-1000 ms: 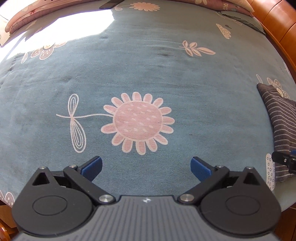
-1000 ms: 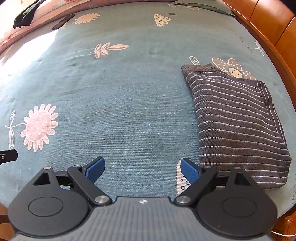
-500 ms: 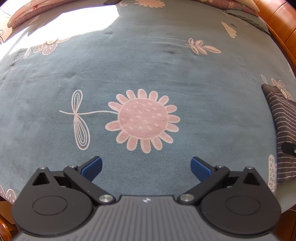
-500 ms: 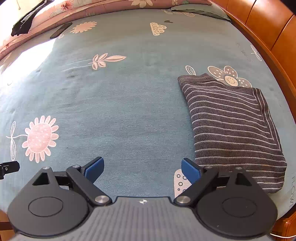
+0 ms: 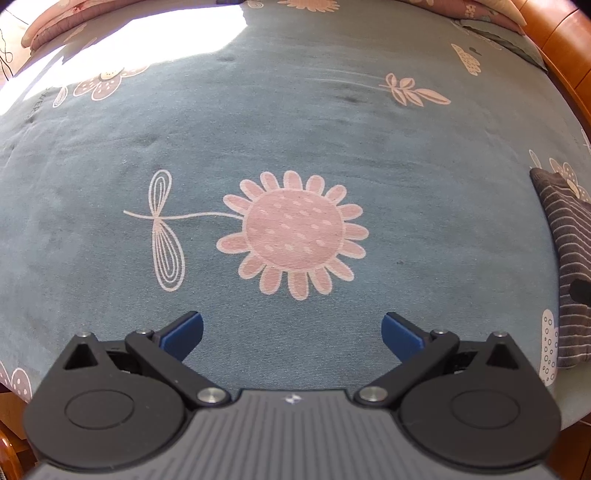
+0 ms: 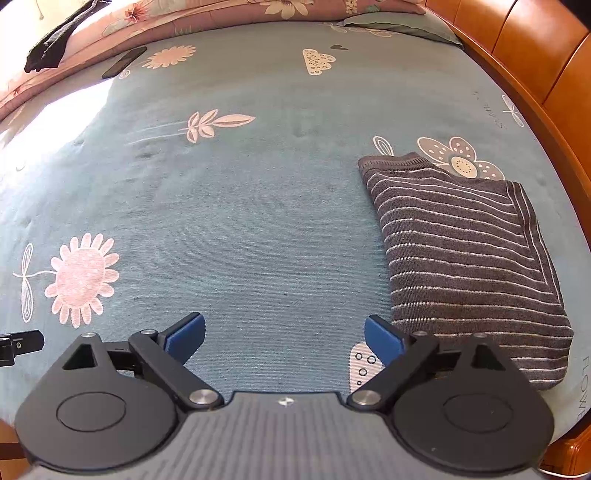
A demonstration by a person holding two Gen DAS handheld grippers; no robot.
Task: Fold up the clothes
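Observation:
A grey garment with thin white stripes (image 6: 465, 254) lies folded into a rectangle on the right side of the blue bedspread (image 6: 258, 206). Its left edge shows in the left wrist view as the striped garment (image 5: 570, 254). My right gripper (image 6: 283, 338) stands open over the bedspread, its right blue pad just left of the garment's near corner, nothing between the fingers. My left gripper (image 5: 291, 332) is open too, hovering above the sheet below a printed pink flower (image 5: 291, 234), holding nothing.
A wooden bed frame (image 6: 535, 62) runs along the right. A pink floral quilt (image 6: 207, 14) lines the far edge, with a dark cloth (image 6: 55, 44) on it and a dark flat object (image 6: 123, 62) near it. Bright sunlight (image 5: 129, 40) falls on the far left.
Both grippers have drawn back and up from the bed, so more of the far bedspread and the quilt shows. The striped garment has stayed put. Both stay open.

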